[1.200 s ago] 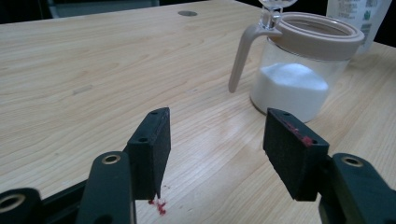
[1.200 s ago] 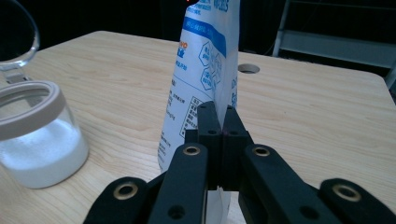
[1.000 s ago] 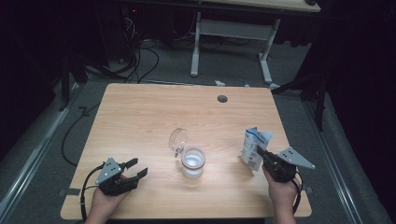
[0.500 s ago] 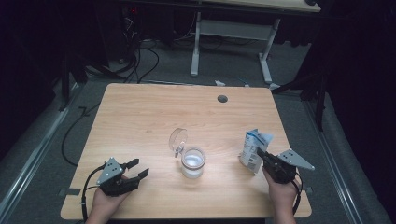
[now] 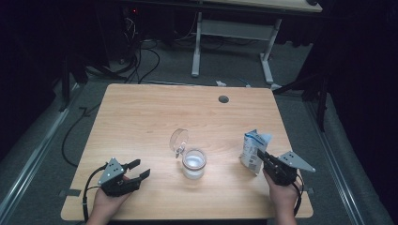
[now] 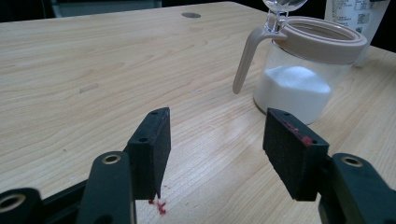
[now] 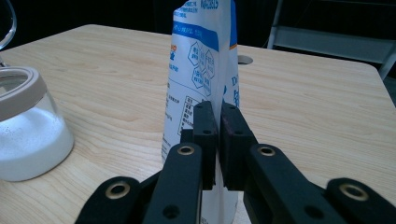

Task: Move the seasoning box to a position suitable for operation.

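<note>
Jaws of the right gripper [image 5: 261, 155] pinched the edge of the white-and-blue pouch [image 5: 254, 150], which stood upright near the table [image 5: 141, 112]'s right edge in the high view, having just been opening slightly, while the left gripper [image 5: 139, 169] rested near the front left corner, jaws apart and empty. From the left gripper view, its pads [image 6: 152, 144] stood wide with bare wood between them, the open glass jar [image 6: 303, 70] of white powder beyond. From the right gripper view, the pads [image 7: 205, 135] sat nearly together on the pouch [image 7: 201, 60]'s edge.

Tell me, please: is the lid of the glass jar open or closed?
Open. The clear lid stands flipped up behind the jar, hinged at the beige rim, and the mouth is uncovered over the white powder.
</note>
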Motion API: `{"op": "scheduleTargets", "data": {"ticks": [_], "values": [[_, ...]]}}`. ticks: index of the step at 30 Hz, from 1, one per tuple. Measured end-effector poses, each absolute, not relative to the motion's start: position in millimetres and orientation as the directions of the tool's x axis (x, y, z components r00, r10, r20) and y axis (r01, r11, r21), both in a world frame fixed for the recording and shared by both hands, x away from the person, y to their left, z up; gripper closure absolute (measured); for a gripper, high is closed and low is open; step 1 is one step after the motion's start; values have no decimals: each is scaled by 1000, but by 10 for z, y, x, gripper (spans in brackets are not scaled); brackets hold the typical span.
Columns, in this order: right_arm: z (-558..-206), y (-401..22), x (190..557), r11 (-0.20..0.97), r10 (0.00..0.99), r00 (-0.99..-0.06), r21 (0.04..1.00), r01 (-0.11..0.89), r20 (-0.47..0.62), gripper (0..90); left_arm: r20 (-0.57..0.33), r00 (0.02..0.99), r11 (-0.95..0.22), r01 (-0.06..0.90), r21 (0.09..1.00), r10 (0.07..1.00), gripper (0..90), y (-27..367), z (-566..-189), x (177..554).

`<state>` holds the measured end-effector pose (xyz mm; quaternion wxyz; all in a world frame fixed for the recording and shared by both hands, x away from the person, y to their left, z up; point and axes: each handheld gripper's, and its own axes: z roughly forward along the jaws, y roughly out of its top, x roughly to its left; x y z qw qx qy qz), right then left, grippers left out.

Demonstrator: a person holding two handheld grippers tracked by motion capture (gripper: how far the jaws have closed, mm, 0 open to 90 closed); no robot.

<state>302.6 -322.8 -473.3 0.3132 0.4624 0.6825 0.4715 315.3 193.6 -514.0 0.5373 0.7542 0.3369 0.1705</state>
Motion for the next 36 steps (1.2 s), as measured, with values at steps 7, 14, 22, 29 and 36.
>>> {"op": "scheduleTargets", "data": {"ticks": [7,14,22,29,36], "values": [[-4732,-3211,3022,127,926,-378,934,334,9,854,-105,715,-200,328,923,691,420,1932,-5140,3155],[-4725,-3198,3017,126,928,-374,934,334,8,824,-108,716,-198,329,923,690,419,1933,-5139,3155],[-4732,-3190,3024,125,929,-370,933,338,9,773,-108,715,-201,333,921,691,419,1931,-5139,3159],[-4734,-3189,3032,114,930,-367,929,351,25,736,-102,713,-209,334,919,693,416,1922,-5139,3160],[-4734,-3182,3034,114,930,-367,926,361,29,691,-99,714,-218,339,915,693,415,1903,-5135,3172]]}}
